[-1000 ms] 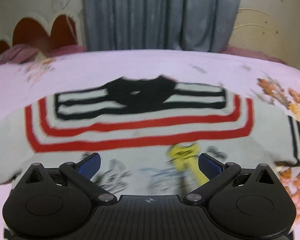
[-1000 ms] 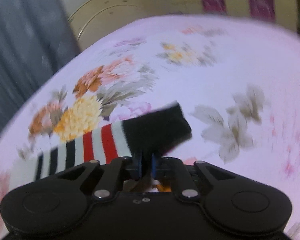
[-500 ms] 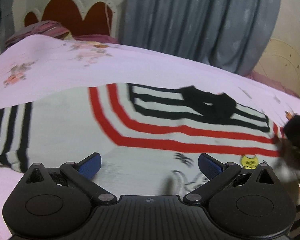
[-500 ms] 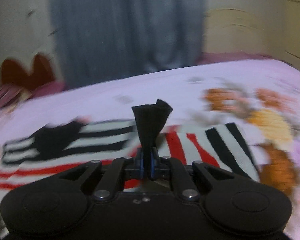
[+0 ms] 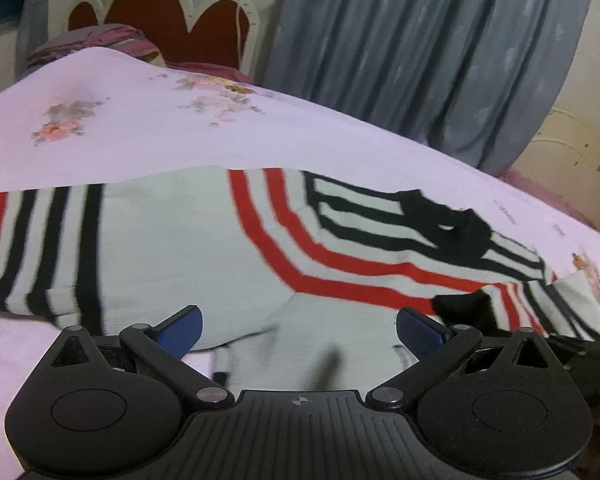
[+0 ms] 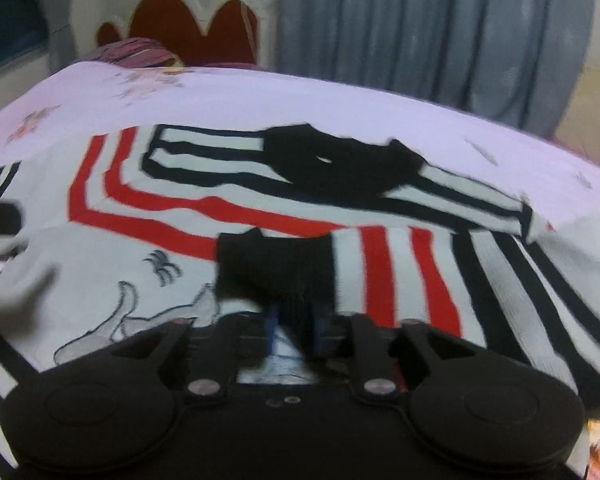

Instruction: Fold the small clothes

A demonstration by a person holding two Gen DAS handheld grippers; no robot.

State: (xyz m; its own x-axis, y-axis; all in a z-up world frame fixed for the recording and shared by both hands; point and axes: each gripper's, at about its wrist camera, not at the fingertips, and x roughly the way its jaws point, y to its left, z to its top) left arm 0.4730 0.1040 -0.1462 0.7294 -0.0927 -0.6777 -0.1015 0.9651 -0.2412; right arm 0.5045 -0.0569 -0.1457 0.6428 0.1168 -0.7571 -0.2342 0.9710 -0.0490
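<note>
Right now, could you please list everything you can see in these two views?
sweater: one, white with red and black stripes, spread on the bed.
sleeve cuff: one, black, folded over the sweater's front.
bedsheet: one, pale pink, floral, under the sweater.
headboard: one, dark red, far end.
curtain: one, grey-blue, behind the bed.
left gripper: open, empty, over the hem.
right gripper: jaws opening, cuff between them.
</note>
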